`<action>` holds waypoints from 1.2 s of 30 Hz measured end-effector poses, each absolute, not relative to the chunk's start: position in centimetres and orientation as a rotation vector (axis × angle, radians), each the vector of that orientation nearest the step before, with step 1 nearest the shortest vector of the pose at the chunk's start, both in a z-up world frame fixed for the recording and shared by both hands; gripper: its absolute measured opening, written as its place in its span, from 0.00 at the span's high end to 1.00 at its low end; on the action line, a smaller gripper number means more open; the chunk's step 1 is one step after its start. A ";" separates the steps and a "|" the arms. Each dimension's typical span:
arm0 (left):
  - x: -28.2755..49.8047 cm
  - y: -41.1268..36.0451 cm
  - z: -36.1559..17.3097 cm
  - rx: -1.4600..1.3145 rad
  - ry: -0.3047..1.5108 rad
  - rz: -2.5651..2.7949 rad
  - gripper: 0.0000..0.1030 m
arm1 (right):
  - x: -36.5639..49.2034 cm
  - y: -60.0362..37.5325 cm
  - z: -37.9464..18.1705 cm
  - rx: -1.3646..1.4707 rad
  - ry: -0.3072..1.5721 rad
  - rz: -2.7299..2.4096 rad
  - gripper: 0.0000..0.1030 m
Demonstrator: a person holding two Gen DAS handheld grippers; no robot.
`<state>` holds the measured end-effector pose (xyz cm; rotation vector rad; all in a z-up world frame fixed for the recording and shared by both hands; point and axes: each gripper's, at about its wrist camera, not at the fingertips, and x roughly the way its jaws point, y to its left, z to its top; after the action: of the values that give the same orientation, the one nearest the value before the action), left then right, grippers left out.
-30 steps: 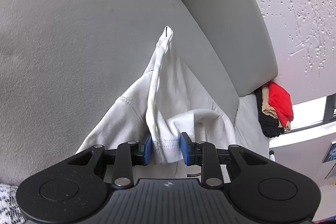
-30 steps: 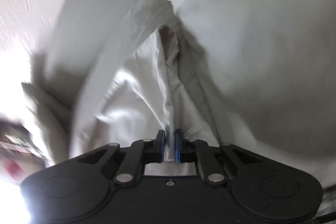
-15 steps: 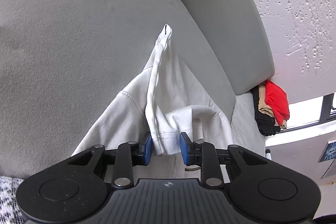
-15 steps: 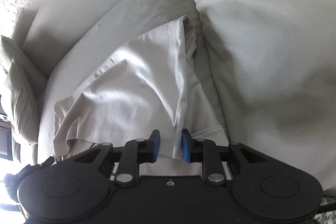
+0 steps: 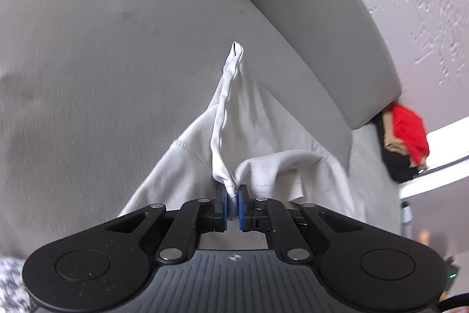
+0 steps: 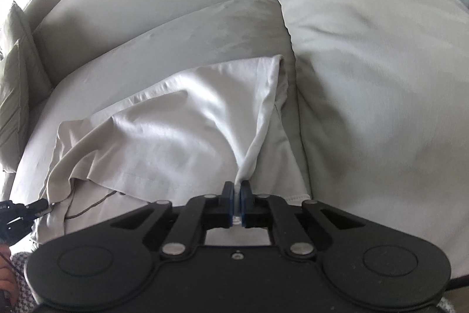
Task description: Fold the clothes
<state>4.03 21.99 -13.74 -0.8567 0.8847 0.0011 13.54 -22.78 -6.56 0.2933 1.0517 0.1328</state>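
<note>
The pale grey-white cotton garment point(image 6: 176, 119) lies spread but rumpled across the light grey sofa seat cushion point(image 6: 205, 28), filling the lower left and centre of the right wrist view. At that view's far left edge, low down, the left gripper point(image 6: 44, 206) pinches one corner of it. In the left wrist view the same gripper's blue pads point(image 5: 224, 206) sit at the lower centre; its jaws have just been closing and are now clamped on a bunched hem, with a taut ridge of cloth running up to a raised point at mid-frame. Moving right, the right gripper point(image 6: 237, 206) at the lower centre of its own view has also just been closing, and its jaws are pressed together on a thin pleat of fabric near the garment's right edge. Further right is a second plump grey cushion point(image 6: 381, 63), and at the upper right a small pile of black, tan and red clothes point(image 5: 406, 143). The fold itself looks barely begun: both corners are gripped, but no clean crease shows, so lifting, laying over and smoothing are all left.
</note>
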 end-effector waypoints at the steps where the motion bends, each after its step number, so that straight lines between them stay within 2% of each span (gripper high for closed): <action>1: 4.4 21.9 -13.3 -0.820 0.896 0.009 0.96 | 13.7 -22.9 -6.3 0.299 1.051 0.133 0.96; 7: 7.1 21.9 -8.1 -0.595 0.969 0.001 0.96 | 15.5 -26.5 -3.8 0.496 1.068 0.122 0.96; 15: 8.0 22.3 -2.8 -0.497 1.056 -0.071 0.96 | 14.8 -30.2 0.1 0.545 1.080 0.126 0.96; 19: 6.2 22.3 -3.2 -0.484 1.120 -0.108 0.96 | 12.7 -31.1 0.0 0.532 1.108 0.150 0.96; 27: 3.3 20.0 -7.6 -0.234 1.306 0.025 0.96 | 9.6 -29.0 -3.8 0.331 1.257 0.145 0.96; 32: 2.8 17.9 -9.1 -0.133 1.317 0.080 0.96 | 8.9 -26.2 -5.8 0.161 1.301 0.127 0.96; 34: 2.6 17.2 -9.3 -0.105 1.312 0.100 0.94 | 8.8 -25.4 -6.3 0.084 1.317 0.114 0.94; 36: 1.4 17.4 -8.3 -0.088 1.261 0.149 0.81 | 8.2 -25.1 -5.7 0.006 1.283 0.083 0.85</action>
<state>1.42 17.35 -8.31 -0.0885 1.2612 0.1490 8.20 -25.14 -5.69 0.0063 1.2835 0.0831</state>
